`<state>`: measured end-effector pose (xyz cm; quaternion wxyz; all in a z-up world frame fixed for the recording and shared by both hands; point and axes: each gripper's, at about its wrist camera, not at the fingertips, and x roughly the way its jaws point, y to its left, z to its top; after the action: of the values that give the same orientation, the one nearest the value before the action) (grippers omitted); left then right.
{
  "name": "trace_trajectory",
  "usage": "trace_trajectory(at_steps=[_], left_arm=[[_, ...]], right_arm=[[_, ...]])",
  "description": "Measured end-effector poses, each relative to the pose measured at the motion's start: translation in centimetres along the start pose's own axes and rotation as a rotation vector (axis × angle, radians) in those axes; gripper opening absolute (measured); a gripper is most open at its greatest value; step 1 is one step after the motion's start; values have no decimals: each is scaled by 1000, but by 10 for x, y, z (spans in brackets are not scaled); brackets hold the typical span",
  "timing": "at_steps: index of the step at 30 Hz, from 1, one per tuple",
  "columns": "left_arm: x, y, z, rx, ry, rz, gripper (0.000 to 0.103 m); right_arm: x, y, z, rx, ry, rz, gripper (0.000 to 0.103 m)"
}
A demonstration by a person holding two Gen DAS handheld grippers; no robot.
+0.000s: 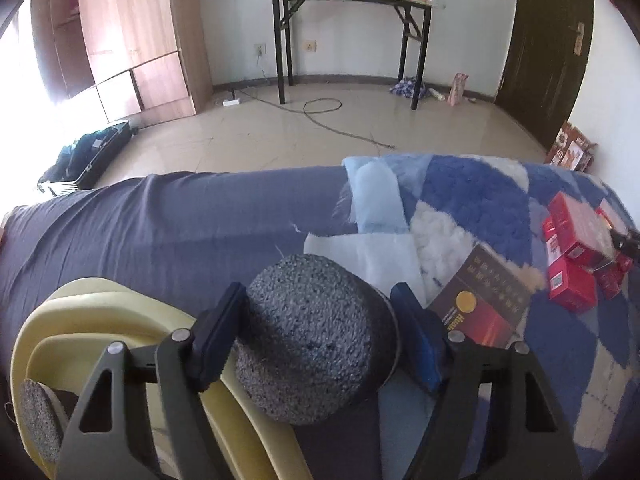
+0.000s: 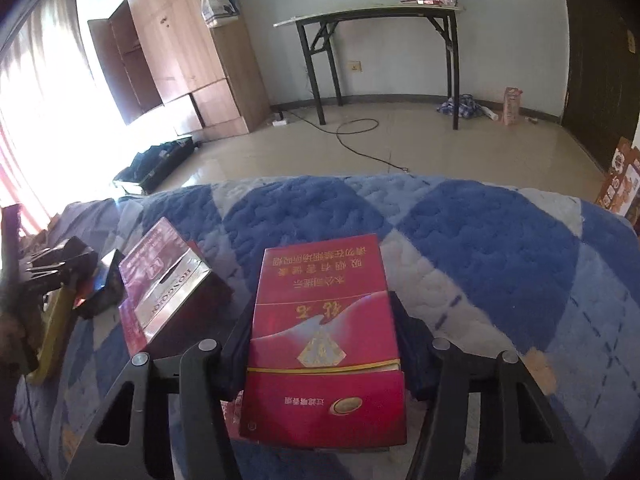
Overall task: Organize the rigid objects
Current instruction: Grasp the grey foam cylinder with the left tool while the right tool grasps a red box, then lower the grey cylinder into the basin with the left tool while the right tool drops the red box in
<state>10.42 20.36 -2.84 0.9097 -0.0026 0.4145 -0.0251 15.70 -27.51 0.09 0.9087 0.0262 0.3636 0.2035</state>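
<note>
Left gripper (image 1: 316, 340): the jaws bracket a grey foam-capped cylinder (image 1: 312, 336). The left pad touches its side; the right pad stands at or just off its wall, so firm contact on both sides cannot be confirmed. The cylinder rests against the rim of a cream tray (image 1: 120, 312), which already holds a second grey-capped piece (image 1: 38, 420).

Right gripper (image 2: 320, 344): the jaws are clamped on the long sides of a red carton (image 2: 324, 340), both pads flush against it.

Beyond, on the bed's quilt (image 2: 480, 240), a silver-and-maroon carton (image 2: 168, 280) lies tilted, just left of the red carton. The left wrist view shows a dark brown box (image 1: 484, 300) beside the cylinder and a cluster of red boxes (image 1: 576, 256) further right.

Risks:
- The cylinder is round and its cap is soft foam. An off-centre squeeze may roll it out of the jaws or off the tray rim.
- The red carton is thin card. Excess pressure may crush it; a grip near one end may let it pivot when lifted.
- The quilt is soft and uneven. Items set down may tip.
</note>
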Motion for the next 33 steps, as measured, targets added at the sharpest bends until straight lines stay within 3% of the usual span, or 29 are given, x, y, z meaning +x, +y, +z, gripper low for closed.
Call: trace_trajectory(at_steps=[5, 9, 15, 20, 24, 28, 30, 33], left_arm=[[-39, 4, -1, -52, -99, -63, 74], [-92, 7, -16, -56, -169, -107, 74], [-172, 26, -43, -19, -230, -38, 74], [-210, 66, -70, -38, -247, 110, 75], [-200, 108, -104, -104, -156, 205, 75], [-170, 142, -131, -175, -95, 272, 75], [-156, 154, -139, -221, -79, 248, 75], [-143, 157, -144, -212, -59, 229, 75]], right_arm=[[-15, -5, -8, -11, -52, 38, 57], [-35, -8, -12, -30, -116, 74, 57], [-74, 19, -14, -104, -220, 144, 57], [-81, 104, -6, -235, -198, 349, 57], [-56, 208, -4, -398, -105, 484, 57], [-13, 301, -10, -522, -6, 532, 57], [19, 347, -8, -562, 46, 540, 57], [62, 391, -8, -608, 136, 523, 57]])
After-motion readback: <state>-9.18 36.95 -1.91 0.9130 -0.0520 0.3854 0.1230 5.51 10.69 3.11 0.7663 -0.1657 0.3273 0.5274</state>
